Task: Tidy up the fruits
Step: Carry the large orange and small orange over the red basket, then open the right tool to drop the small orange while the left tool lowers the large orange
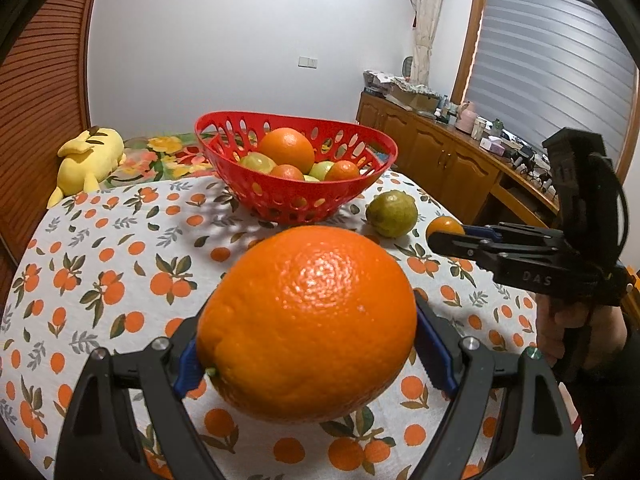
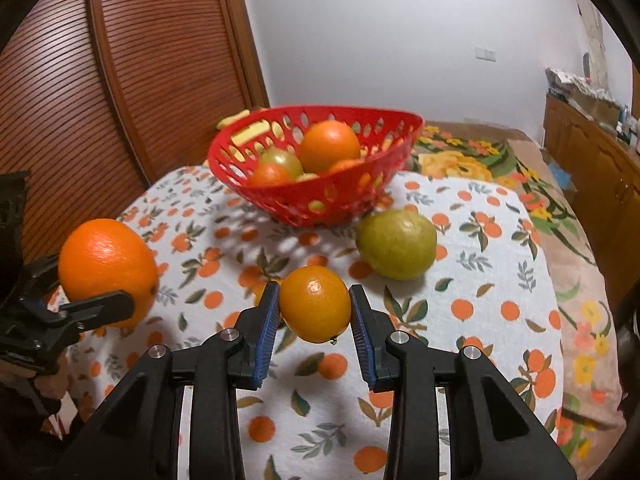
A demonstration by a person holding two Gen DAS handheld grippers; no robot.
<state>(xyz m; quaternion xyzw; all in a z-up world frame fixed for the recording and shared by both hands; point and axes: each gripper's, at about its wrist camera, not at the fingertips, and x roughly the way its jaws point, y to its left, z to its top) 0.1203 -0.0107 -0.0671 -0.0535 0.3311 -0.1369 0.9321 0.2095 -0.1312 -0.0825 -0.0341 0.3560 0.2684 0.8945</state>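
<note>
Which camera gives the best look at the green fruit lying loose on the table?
The right wrist view: the green fruit sits large, near and unblocked beside the red basket. The left wrist view shows the same fruit smaller and farther off, past the big orange.

2 wrist views angled down, close over the tablecloth, sharing the red basket
</note>
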